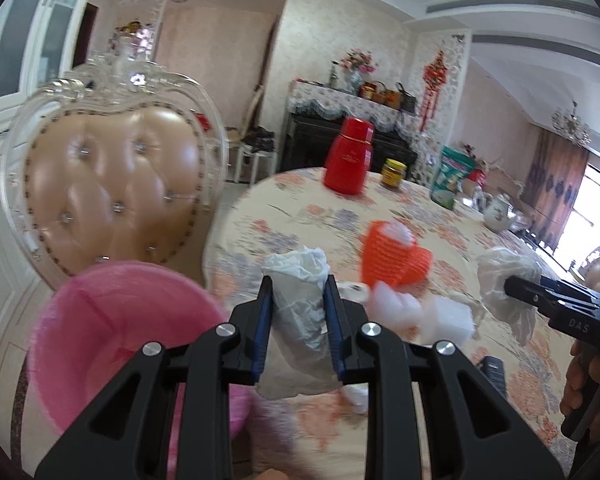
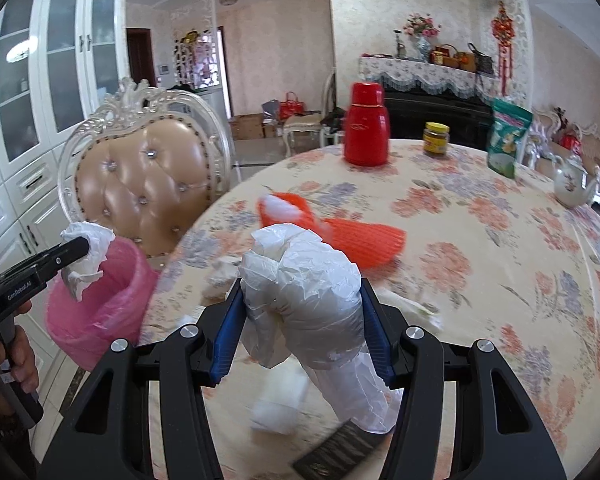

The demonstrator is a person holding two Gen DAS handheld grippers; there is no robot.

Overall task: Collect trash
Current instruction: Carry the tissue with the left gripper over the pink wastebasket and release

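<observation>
My left gripper (image 1: 299, 286) is shut on a crumpled white plastic bag (image 1: 296, 264), held over the table edge next to the pink-lined trash bin (image 1: 112, 332). In the right wrist view, that left gripper (image 2: 82, 249) and its plastic scrap (image 2: 88, 240) hang just above the bin (image 2: 96, 308). My right gripper (image 2: 301, 292) is shut on a larger wad of white plastic (image 2: 304, 276) above the floral table. From the left wrist view, the right gripper (image 1: 510, 285) shows at the right with its wad (image 1: 500, 268). An orange mesh sleeve (image 2: 352, 240) and white foam pieces (image 1: 420, 314) lie on the table.
A tufted beige chair (image 2: 148, 184) stands behind the bin. On the floral tablecloth (image 2: 480, 260) stand a red thermos (image 2: 366, 124), a yellow-lidded jar (image 2: 436, 139), a green bag (image 2: 506, 140) and a white teapot (image 2: 572, 184). A dark flat object (image 2: 340, 452) lies near the front edge.
</observation>
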